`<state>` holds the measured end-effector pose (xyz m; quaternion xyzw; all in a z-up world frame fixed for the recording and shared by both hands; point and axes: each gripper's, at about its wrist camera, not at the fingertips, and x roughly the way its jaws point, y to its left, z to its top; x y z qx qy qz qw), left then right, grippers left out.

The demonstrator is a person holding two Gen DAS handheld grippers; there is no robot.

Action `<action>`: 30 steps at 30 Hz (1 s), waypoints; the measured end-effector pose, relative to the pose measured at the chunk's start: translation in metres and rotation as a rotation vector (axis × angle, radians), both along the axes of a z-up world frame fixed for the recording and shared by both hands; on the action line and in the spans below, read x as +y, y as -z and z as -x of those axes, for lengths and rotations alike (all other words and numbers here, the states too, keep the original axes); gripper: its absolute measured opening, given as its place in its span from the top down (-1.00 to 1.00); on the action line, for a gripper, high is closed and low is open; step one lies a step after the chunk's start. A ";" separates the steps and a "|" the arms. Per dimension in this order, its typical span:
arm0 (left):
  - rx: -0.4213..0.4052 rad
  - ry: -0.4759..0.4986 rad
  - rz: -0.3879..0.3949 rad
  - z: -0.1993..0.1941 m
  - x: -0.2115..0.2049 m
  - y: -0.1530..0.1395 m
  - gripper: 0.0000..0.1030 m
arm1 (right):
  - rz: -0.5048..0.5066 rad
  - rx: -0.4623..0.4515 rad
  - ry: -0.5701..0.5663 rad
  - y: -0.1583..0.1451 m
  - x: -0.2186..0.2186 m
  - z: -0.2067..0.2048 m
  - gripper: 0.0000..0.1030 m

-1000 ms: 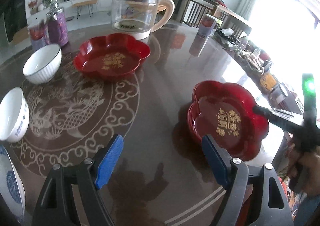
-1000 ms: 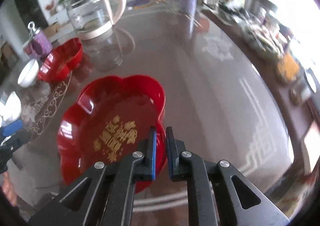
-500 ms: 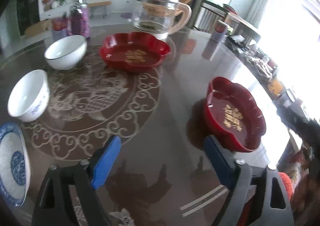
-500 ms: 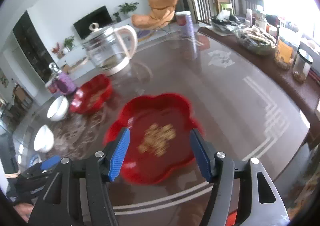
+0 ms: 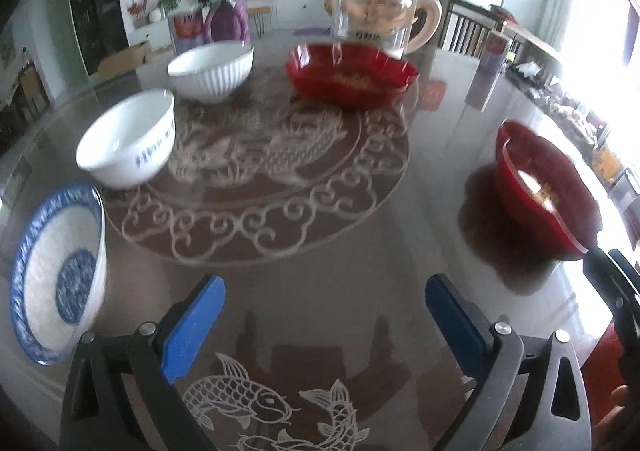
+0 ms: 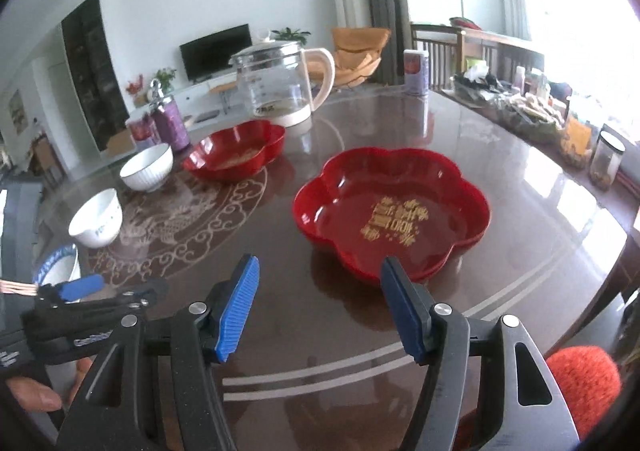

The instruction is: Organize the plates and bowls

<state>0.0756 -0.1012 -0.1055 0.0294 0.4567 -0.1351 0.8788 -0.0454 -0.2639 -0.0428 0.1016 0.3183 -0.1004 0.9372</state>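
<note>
My right gripper [image 6: 320, 305] is wide open and holds nothing. The red flower-shaped plastic plate [image 6: 390, 211] sits flat on the shiny brown tabletop [image 6: 520, 179], in the middle of the frame, just past my fingertips. My left gripper [image 5: 324, 321] is open too, low in its frame over the fish drawing.

The other red flower-shaped plate [image 5: 352, 73] waits at the top middle, close to the glass kettle [image 5: 378, 11]. If I stack plates there, I may bump the kettle. The tabletop looks slippery, so a plate may slide away when I pinch its rim. The white bowl with blue marks [image 5: 128, 137] and the white ribbed bowl [image 5: 210, 69] sit near each other and may clink.
</note>
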 end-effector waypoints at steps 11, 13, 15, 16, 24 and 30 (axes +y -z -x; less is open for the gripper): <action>0.068 -0.052 -0.002 -0.008 0.013 0.023 -0.94 | 0.009 0.005 -0.086 0.018 0.013 0.001 -0.29; 0.078 -0.064 0.006 -0.009 0.016 0.026 -0.94 | -0.003 0.008 -0.083 0.019 0.011 0.001 -0.30; 0.070 -0.068 -0.001 -0.008 0.017 0.027 -0.94 | -0.010 0.011 -0.084 0.021 0.012 0.002 -0.30; 0.069 -0.066 -0.007 -0.008 0.016 0.027 -0.94 | -0.011 0.014 -0.088 0.021 0.013 0.002 -0.30; 0.076 -0.035 -0.082 -0.008 0.007 0.031 -1.00 | 0.005 -0.001 -0.105 0.018 0.018 0.005 -0.30; 0.096 -0.033 -0.087 -0.010 0.007 0.031 -1.00 | -0.019 -0.016 -0.077 0.018 0.007 0.008 -0.30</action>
